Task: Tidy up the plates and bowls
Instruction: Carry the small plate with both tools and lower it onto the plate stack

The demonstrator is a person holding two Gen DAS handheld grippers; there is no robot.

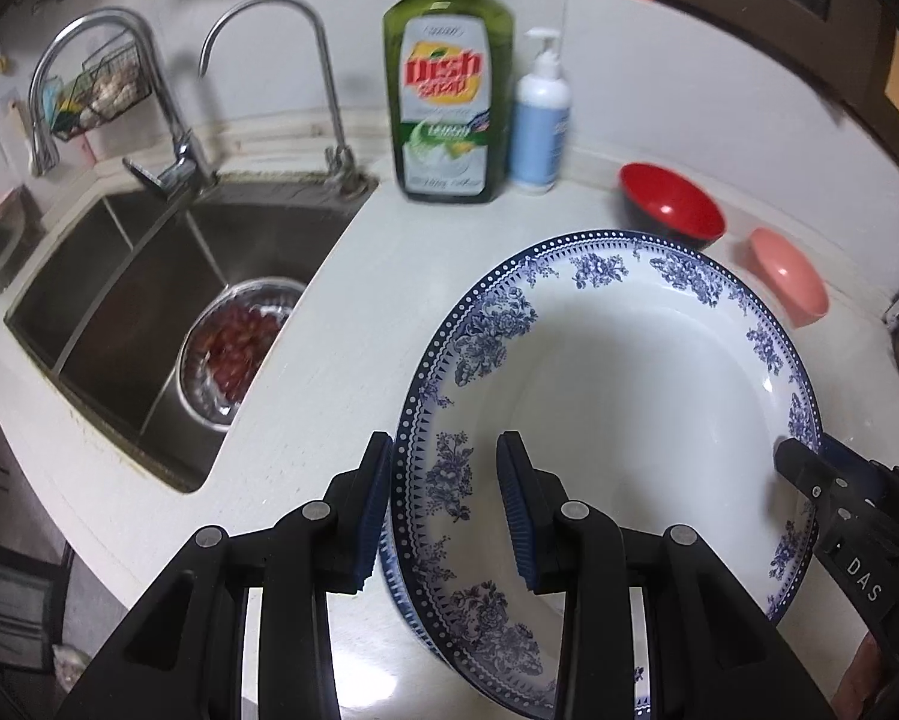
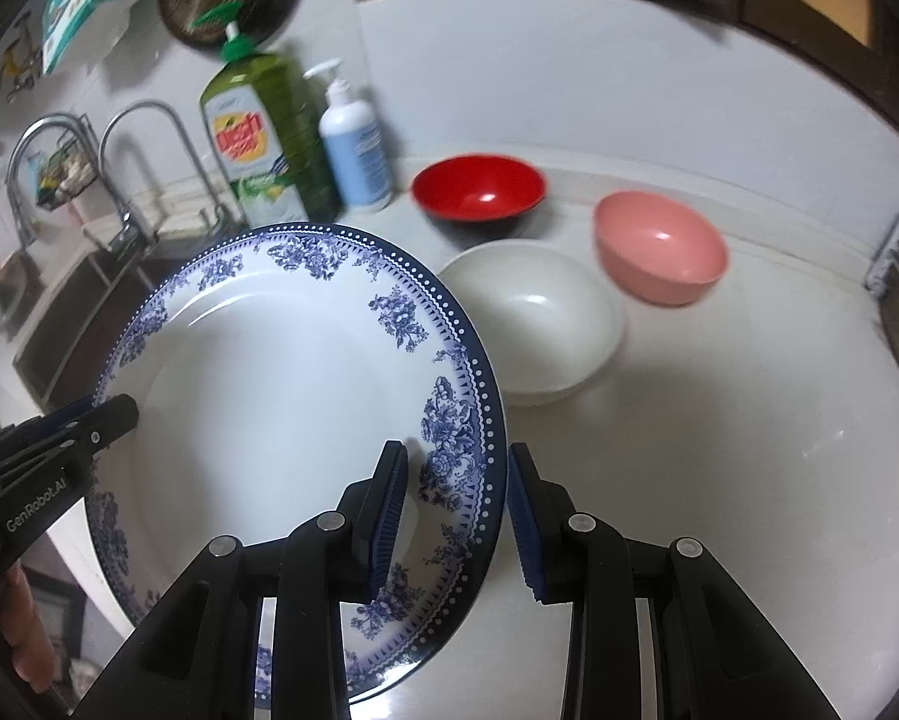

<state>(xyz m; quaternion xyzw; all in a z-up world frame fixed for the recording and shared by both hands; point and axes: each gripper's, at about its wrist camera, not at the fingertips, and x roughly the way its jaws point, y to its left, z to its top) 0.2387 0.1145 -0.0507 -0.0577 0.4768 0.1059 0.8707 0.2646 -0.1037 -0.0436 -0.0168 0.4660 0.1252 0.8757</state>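
My left hand-held gripper [image 1: 443,504] straddles plate [image 1: 617,360] rim on sink side; my right hand-held gripper [image 2: 455,516] straddles opposite rim. Cannot tell whether pads press rim. Plate tilted above desk [image 2: 719,420], seemingly over second plate edge below. White bowl [image 2: 533,324], red bowl [image 2: 479,186], pink bowl [image 2: 659,252] separate, unstacked. Judgement: early; plate unplaced, bowls all left.

Left gripper [image 1: 443,516] and right gripper [image 2: 457,522] angled downward, fingers part-closed, each clamping opposite plate [image 1: 617,372] rim.
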